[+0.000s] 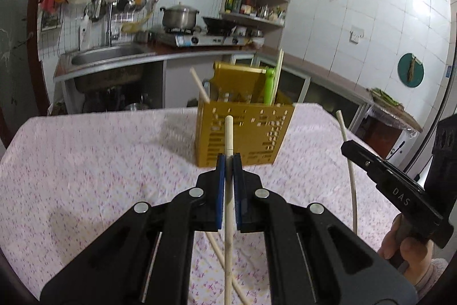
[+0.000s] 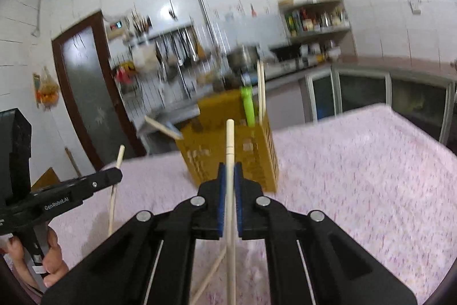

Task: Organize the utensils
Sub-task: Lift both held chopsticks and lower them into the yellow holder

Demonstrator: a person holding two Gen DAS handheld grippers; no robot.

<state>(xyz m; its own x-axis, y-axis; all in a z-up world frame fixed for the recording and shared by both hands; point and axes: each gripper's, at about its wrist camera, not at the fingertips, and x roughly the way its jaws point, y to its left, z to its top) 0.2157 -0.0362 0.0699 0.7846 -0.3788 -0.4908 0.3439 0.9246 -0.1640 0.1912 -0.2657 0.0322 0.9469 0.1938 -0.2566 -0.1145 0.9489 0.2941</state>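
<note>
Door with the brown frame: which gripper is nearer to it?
Left. The left gripper sits toward the door; the right gripper is farther off, its camera seeing the left one between itself and the door.

2 tongs [image 1: 228, 157] [image 2: 230, 166] — 1 holder [image 1: 242, 133], 1 grn utensil [image 1: 268, 87]

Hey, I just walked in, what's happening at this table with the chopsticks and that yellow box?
A person holds a gripper in each hand, and each is shut on one chopstick. The left gripper clamps a wooden chopstick; the right gripper clamps a paler chopstick. Both point toward the yellow utensil holder on the pink tablecloth, which already contains chopsticks and a green-handled utensil. More chopsticks lie on the cloth.
</note>
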